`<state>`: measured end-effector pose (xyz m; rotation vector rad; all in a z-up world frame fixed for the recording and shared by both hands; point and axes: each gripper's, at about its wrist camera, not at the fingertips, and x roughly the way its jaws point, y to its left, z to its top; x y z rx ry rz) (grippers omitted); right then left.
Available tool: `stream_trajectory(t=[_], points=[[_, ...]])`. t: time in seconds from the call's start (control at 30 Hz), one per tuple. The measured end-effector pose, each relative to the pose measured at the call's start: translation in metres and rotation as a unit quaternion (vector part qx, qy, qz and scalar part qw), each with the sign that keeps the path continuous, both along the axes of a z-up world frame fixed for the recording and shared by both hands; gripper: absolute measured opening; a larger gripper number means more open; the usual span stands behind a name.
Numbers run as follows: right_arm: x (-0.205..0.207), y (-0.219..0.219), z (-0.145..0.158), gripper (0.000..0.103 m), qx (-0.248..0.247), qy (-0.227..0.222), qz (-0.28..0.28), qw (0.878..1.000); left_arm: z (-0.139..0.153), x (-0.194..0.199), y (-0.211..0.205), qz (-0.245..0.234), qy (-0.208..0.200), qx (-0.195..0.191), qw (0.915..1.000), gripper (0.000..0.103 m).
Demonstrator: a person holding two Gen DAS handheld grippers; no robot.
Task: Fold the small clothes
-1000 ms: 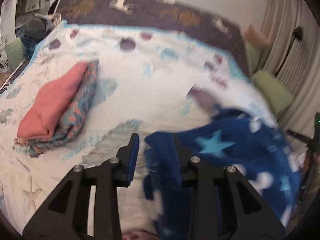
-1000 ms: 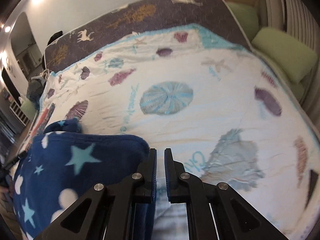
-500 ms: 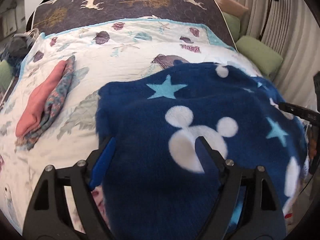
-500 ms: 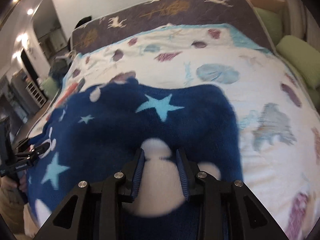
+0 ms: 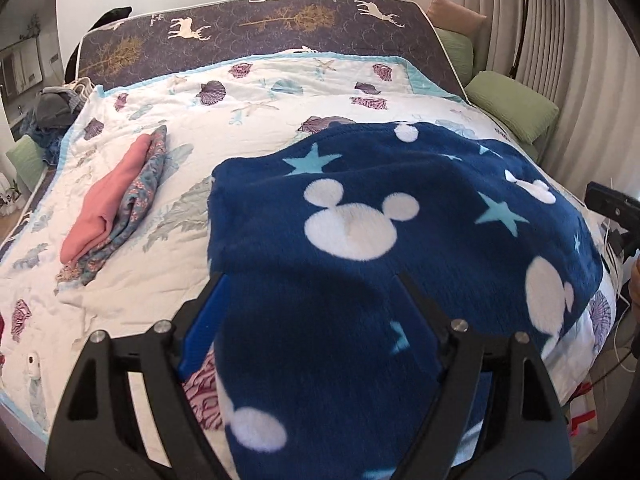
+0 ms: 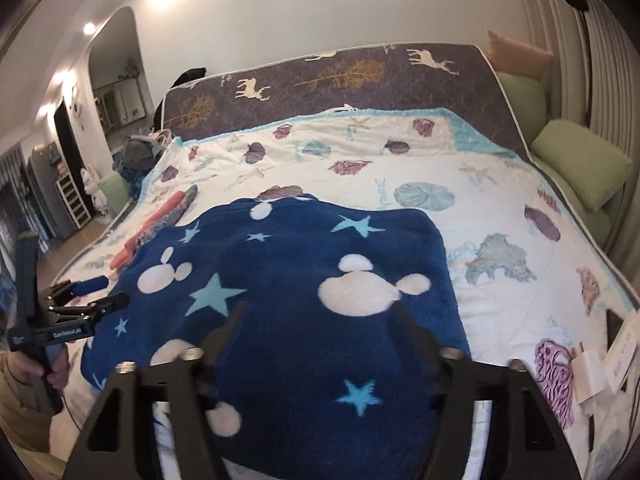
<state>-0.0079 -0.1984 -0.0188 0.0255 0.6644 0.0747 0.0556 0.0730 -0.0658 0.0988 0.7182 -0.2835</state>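
A dark blue fleece garment (image 5: 380,248) with white mouse heads and light blue stars lies spread flat on the bed; it also shows in the right wrist view (image 6: 288,288). My left gripper (image 5: 312,292) is open, its fingers wide apart over the garment's near left edge, with fleece lying between and over them. My right gripper (image 6: 320,320) is open, its fingers spread wide over the garment's near edge. The left gripper also shows open at the left of the right wrist view (image 6: 104,292), beside the garment's left edge.
A folded pink and patterned pile (image 5: 116,204) lies on the bed to the left. The seashell quilt (image 5: 256,120) covers the bed. Green cushions (image 6: 584,168) sit at the right. Small white boxes (image 6: 592,372) lie near the bed's right front corner.
Both grippers went from shut on the bunched garment to wide open. The garment was swung out and now lies flat on the bed.
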Motion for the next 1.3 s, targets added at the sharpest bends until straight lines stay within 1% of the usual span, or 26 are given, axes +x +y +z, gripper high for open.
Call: stream_trajectory(t=[0.03,0.07,0.13,0.17,0.2,0.23,0.27,0.33,0.4,0.43,0.5,0.53,0.57,0.63,0.73,0.8,0.83,0.87,0.9,0.93,1.03,1.07,1.13,1.2,1.27,1.3], points=[[-0.002,0.002,0.000,0.075,-0.006,0.000,-0.008,1.000,0.000,-0.003,0.002,0.004,-0.002,0.000,1.0000,0.082],[-0.003,0.005,0.002,0.081,-0.010,-0.007,-0.025,1.000,0.000,-0.005,0.003,0.008,-0.003,-0.001,1.0000,0.082],[-0.002,0.007,0.003,0.083,0.016,-0.018,-0.030,0.999,0.000,-0.009,0.012,0.022,0.001,-0.019,0.9996,0.082],[0.003,0.008,0.003,0.083,0.039,-0.007,-0.019,0.999,0.000,-0.009,0.019,0.031,0.008,-0.037,0.9988,0.082],[0.007,0.011,0.001,0.083,0.057,0.006,-0.007,0.998,-0.003,-0.009,0.032,0.044,0.021,-0.070,0.9964,0.082],[0.011,0.015,0.000,0.083,0.068,0.014,0.001,0.998,-0.005,-0.010,0.040,0.055,0.029,-0.089,0.9941,0.082],[0.016,0.022,0.000,0.083,0.067,0.017,0.005,0.998,-0.009,-0.011,0.049,0.072,0.037,-0.106,0.9911,0.082],[0.022,0.037,0.001,0.082,0.045,0.010,0.013,0.999,-0.022,-0.015,0.068,0.115,0.048,-0.143,0.9819,0.082],[0.031,0.054,0.001,0.077,0.033,0.005,0.031,0.999,-0.036,-0.016,0.079,0.121,0.072,-0.167,0.9758,0.082],[0.036,0.060,0.001,0.072,0.038,0.008,0.041,0.998,-0.045,-0.016,0.083,0.118,0.089,-0.178,0.9730,0.082],[0.053,0.068,0.000,0.064,0.060,0.026,0.054,0.996,-0.056,-0.017,0.089,0.117,0.101,-0.199,0.9677,0.082],[0.063,0.071,-0.002,0.057,0.074,0.037,0.057,0.995,-0.058,-0.018,0.091,0.117,0.101,-0.214,0.9646,0.082],[0.076,0.073,-0.005,0.052,0.089,0.051,0.061,0.993,-0.059,-0.018,0.091,0.117,0.102,-0.218,0.9636,0.082],[0.099,0.077,-0.013,0.051,0.103,0.068,0.060,0.991,-0.059,-0.015,0.089,0.109,0.102,-0.216,0.9648,0.082],[0.127,0.079,-0.029,0.051,0.100,0.092,0.038,0.990,-0.058,-0.010,0.087,0.098,0.097,-0.210,0.9680,0.082],[0.150,0.072,-0.057,0.051,0.106,0.141,0.012,0.984,-0.056,-0.005,0.087,0.090,0.097,-0.211,0.9686,0.082],[0.160,0.066,-0.073,0.051,0.115,0.163,0.001,0.980,-0.057,0.000,0.085,0.084,0.098,-0.212,0.9686,0.085],[0.166,0.060,-0.083,0.051,0.127,0.156,0.001,0.980,-0.058,0.002,0.086,0.083,0.100,-0.212,0.9686,0.087],[0.166,0.057,-0.085,0.051,0.132,0.142,0.004,0.981,-0.061,0.007,0.084,0.083,0.104,-0.211,0.9684,0.091],[0.166,0.057,-0.085,0.051,0.130,0.142,0.007,0.981,-0.063,0.011,0.083,0.083,0.107,-0.212,0.9680,0.094],[0.162,0.064,-0.082,0.051,0.106,0.138,0.010,0.985,-0.063,0.014,0.075,0.074,0.098,-0.202,0.9717,0.095],[0.161,0.062,-0.081,0.051,0.111,0.136,0.011,0.984,-0.062,0.014,0.073,0.072,0.097,-0.198,0.9728,0.095],[0.148,0.056,-0.072,0.051,0.145,0.128,0.005,0.981,-0.061,0.012,0.073,0.067,0.098,-0.197,0.9733,0.095],[0.123,0.052,-0.053,0.053,0.176,0.115,0.020,0.978,-0.062,0.011,0.075,0.062,0.098,-0.199,0.9731,0.094],[0.097,0.057,-0.042,0.052,0.188,0.110,0.056,0.974,-0.062,0.010,0.076,0.059,0.099,-0.204,0.9722,0.090],[0.088,0.058,-0.044,0.052,0.195,0.120,0.068,0.971,-0.061,0.010,0.075,0.054,0.101,-0.210,0.9710,0.081]])
